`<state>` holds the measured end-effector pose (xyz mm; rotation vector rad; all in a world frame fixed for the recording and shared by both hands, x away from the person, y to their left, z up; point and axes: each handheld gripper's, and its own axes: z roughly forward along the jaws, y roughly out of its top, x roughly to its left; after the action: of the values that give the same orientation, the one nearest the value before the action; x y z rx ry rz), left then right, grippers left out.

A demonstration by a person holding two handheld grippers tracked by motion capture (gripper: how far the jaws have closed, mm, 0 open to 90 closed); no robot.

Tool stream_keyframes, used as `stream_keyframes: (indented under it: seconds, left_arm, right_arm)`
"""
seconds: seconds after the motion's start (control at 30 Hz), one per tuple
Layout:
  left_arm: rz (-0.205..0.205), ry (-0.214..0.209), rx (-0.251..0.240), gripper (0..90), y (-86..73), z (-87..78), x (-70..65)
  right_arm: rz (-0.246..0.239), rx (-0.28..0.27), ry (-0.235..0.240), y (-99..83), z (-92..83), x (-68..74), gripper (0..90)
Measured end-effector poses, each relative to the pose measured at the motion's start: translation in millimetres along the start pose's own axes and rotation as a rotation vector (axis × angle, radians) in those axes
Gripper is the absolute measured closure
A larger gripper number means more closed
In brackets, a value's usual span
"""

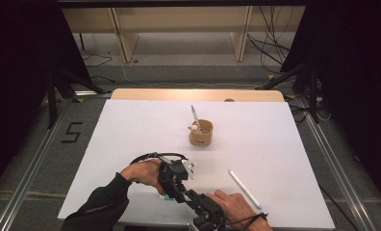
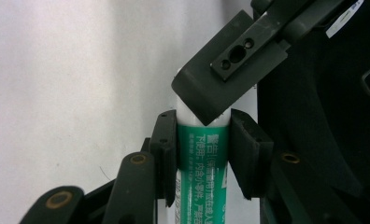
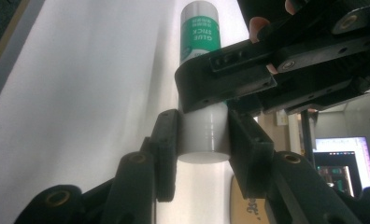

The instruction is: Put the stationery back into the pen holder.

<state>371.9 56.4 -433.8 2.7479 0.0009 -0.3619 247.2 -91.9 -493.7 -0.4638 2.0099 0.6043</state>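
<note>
A glue stick [image 2: 202, 158] with a green label and white cap is held just above the table's near edge, between both grippers. My left gripper [image 2: 202, 140] is shut on its green body, a pad pressing on each side. My right gripper [image 3: 204, 135] is shut on the white cap [image 3: 204, 140] at the stick's end. In the high view the left gripper [image 1: 173, 191] and the right gripper [image 1: 186, 195] meet tip to tip, with a bit of green glue stick [image 1: 168, 197] showing below them. One of the right gripper's fingers [image 2: 230, 70] crosses the stick in the left gripper view.
A wooden cup [image 1: 201, 133] with a pen [image 1: 195, 115] standing in it sits at the middle of the white table [image 1: 131, 130]. A white pen [image 1: 244, 188] lies at the near right. Cables and black stands line the floor beyond the table.
</note>
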Motion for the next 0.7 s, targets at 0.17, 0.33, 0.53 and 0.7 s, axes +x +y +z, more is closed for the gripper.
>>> stream_keyframes:
  seconds: [0.17, 0.33, 0.53, 0.7]
  left_arm:
    - [-0.022, 0.019, -0.030, 65.1, -7.4, -1.8, 3.3]
    - [-0.079, 0.049, -0.097, 65.2, -18.2, -8.5, 8.9]
    - [-0.192, 0.118, -0.239, 65.2, -24.2, -17.2, 16.8]
    - [-0.279, 0.187, -0.372, 65.1, -26.8, -24.3, 25.2]
  right_arm:
    - [0.024, 0.004, 0.015, -3.2, -3.6, -4.8, 56.1]
    - [0.089, 0.000, -0.007, -9.7, -10.9, -13.4, 50.1]
    - [0.229, 0.007, -0.040, -21.9, -16.9, -24.7, 45.5]
    - [0.401, 0.005, -0.053, -33.2, -22.1, -34.2, 40.1]
